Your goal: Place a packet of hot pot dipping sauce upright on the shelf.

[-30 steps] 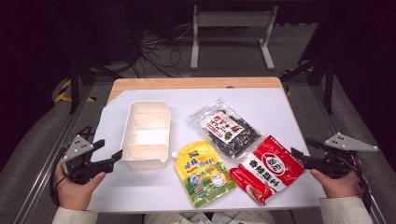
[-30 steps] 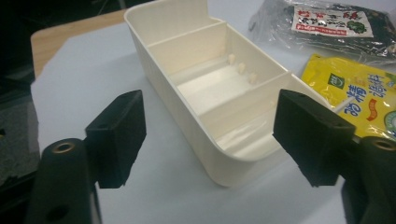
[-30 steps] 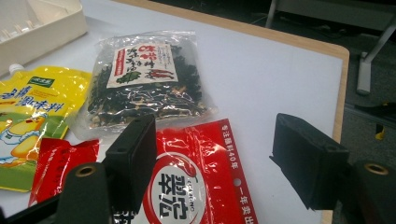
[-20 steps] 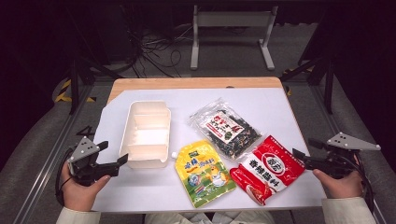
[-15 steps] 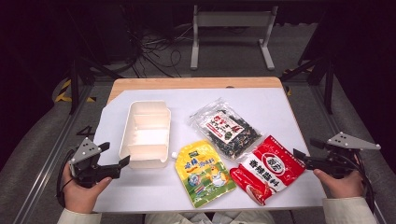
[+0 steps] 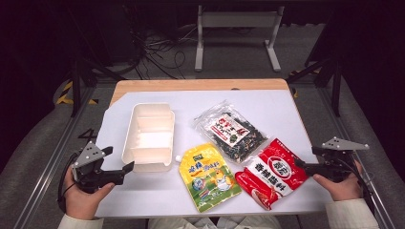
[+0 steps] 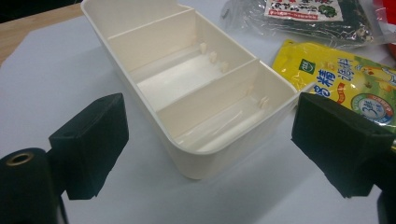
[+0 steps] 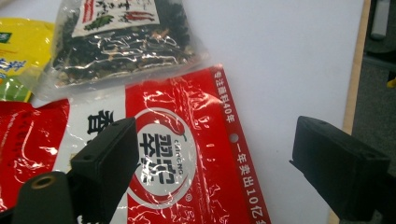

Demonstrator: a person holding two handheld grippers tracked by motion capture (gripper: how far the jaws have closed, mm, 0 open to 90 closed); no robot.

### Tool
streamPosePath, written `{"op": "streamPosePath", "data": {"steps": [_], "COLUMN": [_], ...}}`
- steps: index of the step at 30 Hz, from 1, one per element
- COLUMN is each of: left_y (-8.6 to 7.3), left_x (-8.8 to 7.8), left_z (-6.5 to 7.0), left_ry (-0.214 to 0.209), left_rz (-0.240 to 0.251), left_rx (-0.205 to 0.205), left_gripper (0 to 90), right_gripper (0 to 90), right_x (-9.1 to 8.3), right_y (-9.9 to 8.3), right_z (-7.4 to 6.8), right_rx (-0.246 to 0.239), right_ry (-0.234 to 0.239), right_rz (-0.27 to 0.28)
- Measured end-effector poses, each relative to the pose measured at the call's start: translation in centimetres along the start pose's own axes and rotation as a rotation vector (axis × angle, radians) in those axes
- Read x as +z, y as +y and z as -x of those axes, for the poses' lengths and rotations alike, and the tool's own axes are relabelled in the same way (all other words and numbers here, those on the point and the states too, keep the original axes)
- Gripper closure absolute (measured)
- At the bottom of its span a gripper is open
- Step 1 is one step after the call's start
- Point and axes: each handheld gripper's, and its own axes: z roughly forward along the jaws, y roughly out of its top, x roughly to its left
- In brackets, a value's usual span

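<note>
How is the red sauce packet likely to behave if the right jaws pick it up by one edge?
The red packet looks glossy and crinkled, so probably slippery. It lies flat and soft-sided, so it would likely sag when lifted by an edge. Its bulging middle suggests some weight.

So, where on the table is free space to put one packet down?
Free: the far strip behind the white box and dark packet, and the near-left corner. Crowded: the near right, where yellow pouch and red packet lie close.

The red packet (image 8: 187,154) at the lower middle of the right gripper view carries "CHINGNO" in its round logo and "40" and "10" along its right edge. The yellow pouch (image 7: 355,79) and the dark bag (image 8: 121,37) carry Chinese print.
</note>
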Motion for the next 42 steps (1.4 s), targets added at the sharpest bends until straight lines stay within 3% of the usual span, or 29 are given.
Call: {"op": "streamPosePath", "data": {"steps": [19,30,38,42], "left_y": [-0.1,-0.2,-0.2,-0.3], "left_x": [0.4,0.6,0.6,0.6], "left_z": [0.3,0.3,0.3,0.2], "left_ry": [0.003,0.016,0.012,0.015], "left_rz": [-0.028,-0.039,-0.039,-0.041], "left_rx": [0.012,0.010,0.010,0.012], "left_gripper": [11.0,11.0,10.8,10.9], "right_gripper": [11.9,10.0,10.0,11.1], "right_x": [3.1,3.9,4.4,4.5], "right_y": [-1.9,-2.4,-2.7,-2.8], "right_z": [0.3,0.3,0.0,-0.2], "right_rx": [0.008,0.002,0.005,-0.008], "right_ry": [-0.011,-0.016,0.017,0.011], "right_rz": [-0.142,-0.190,-0.220,-0.235]}}
